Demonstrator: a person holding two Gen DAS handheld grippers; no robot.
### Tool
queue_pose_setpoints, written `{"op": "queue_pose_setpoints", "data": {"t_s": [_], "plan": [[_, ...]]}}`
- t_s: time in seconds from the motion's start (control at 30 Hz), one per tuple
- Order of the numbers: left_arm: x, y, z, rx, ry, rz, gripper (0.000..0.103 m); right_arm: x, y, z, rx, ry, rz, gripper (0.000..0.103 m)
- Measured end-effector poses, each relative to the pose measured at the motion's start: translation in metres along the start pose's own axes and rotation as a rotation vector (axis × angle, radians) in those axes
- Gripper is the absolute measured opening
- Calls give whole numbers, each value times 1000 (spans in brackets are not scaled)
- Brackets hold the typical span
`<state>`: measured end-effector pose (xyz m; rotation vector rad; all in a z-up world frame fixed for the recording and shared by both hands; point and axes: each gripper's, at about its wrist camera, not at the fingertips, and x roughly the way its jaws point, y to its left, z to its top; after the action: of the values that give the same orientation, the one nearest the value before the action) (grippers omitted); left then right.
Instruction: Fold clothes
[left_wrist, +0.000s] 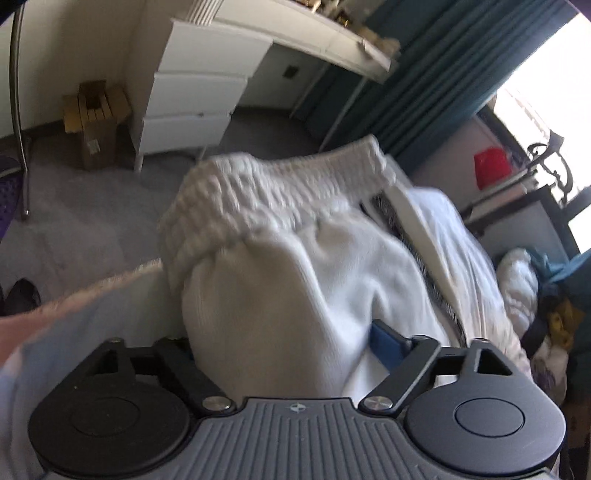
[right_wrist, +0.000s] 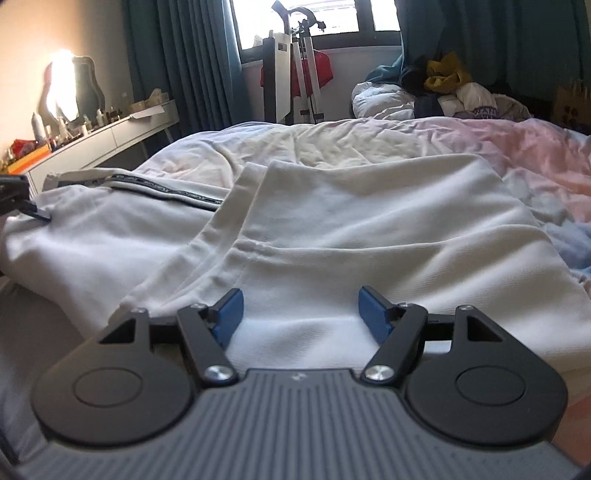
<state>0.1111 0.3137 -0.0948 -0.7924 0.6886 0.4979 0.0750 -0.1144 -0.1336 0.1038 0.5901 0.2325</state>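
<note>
The left gripper (left_wrist: 284, 343) has a bunched fold of the white trousers (left_wrist: 295, 266) between its jaws; whether the pads pinch it cannot be told. The right gripper (right_wrist: 297, 314) hovers released over the trousers (right_wrist: 332, 221), spread on the bed (right_wrist: 517, 147).

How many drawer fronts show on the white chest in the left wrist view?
3, stacked: top drawer, middle drawer, bottom drawer. None seems hidden, though the picture is blurred.

Count: one white garment (right_wrist: 332, 221); two grippers, left (left_wrist: 288, 343) and right (right_wrist: 297, 314); three white drawers (left_wrist: 199, 96), upper left.
</note>
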Motion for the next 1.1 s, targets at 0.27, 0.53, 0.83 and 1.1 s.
{"op": "queue_pose_setpoints", "data": {"t_s": [0.27, 0.53, 0.83, 1.1], "plan": [[-37, -48, -11, 240, -203, -22, 14, 3, 0, 2, 14, 18, 3, 72], [-120, -142, -58, 508, -415, -113, 13, -19, -37, 28, 204, -29, 61, 70], [-188, -285, -181, 752, -551, -241, 13, -67, -128, 48, 494, -148, 28, 72], [-170, -369, -387, 1168, -557, -330, 13, -113, -234, 37, 830, -254, 47, 72]]}}
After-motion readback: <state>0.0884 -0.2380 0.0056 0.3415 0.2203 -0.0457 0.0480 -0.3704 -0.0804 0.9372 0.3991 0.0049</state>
